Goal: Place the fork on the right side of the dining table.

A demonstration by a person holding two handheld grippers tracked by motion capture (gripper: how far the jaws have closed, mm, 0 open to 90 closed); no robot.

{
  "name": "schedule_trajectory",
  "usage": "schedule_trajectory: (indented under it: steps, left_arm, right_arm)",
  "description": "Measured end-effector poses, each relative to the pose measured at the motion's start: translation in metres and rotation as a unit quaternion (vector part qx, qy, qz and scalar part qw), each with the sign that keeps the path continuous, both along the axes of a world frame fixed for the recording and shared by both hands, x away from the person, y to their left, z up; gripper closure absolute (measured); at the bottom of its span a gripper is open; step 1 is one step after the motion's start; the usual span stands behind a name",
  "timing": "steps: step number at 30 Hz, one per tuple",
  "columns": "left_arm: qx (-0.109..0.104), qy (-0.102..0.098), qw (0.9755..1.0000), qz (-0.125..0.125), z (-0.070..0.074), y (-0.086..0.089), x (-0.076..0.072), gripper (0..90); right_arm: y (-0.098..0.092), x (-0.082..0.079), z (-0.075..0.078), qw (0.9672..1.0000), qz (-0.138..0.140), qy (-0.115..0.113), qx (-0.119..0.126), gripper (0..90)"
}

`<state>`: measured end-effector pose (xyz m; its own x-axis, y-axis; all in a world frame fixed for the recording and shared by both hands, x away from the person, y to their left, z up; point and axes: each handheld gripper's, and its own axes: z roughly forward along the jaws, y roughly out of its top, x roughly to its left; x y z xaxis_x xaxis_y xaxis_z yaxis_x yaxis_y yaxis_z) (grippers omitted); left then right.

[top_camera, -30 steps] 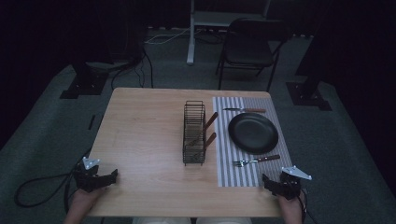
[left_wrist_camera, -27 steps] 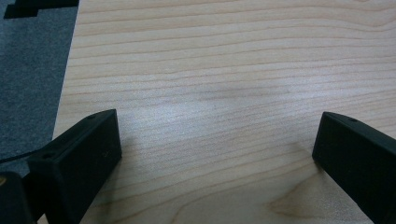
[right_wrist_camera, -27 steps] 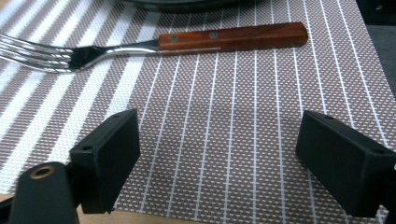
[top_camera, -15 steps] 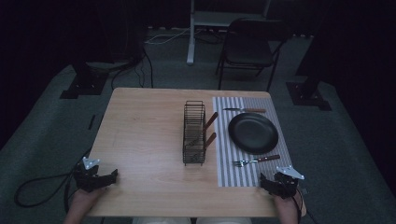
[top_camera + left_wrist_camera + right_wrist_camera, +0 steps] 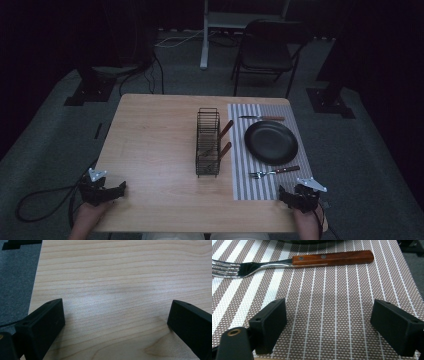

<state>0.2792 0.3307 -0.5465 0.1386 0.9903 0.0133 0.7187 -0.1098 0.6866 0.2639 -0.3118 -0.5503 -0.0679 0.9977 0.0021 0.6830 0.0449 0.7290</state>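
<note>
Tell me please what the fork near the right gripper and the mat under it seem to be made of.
The fork looks like polished steel, with bright reflections on the tines; its handle seems to be varnished wood, reddish-brown with two metal rivets. The placemat appears to be woven vinyl or a similar synthetic: a fine mesh texture with brown and white stripes.

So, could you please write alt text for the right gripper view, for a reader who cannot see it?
The right gripper, jaws wide open and empty, hangs over a striped placemat. Just ahead lies a fork with a wooden handle, tines pointing left.
</note>
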Motion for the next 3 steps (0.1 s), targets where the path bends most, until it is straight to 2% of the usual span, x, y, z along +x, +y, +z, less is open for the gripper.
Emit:
schedule_trajectory:
  steps: [3]
  left_arm:
    - [0.0,0.0,1.0,0.0,0.0,-0.0001,0.0001,1.6]
  right_arm:
    - [-0.0008,0.0005,-0.0001,1.0,-0.001,0.002,0.006,13.1]
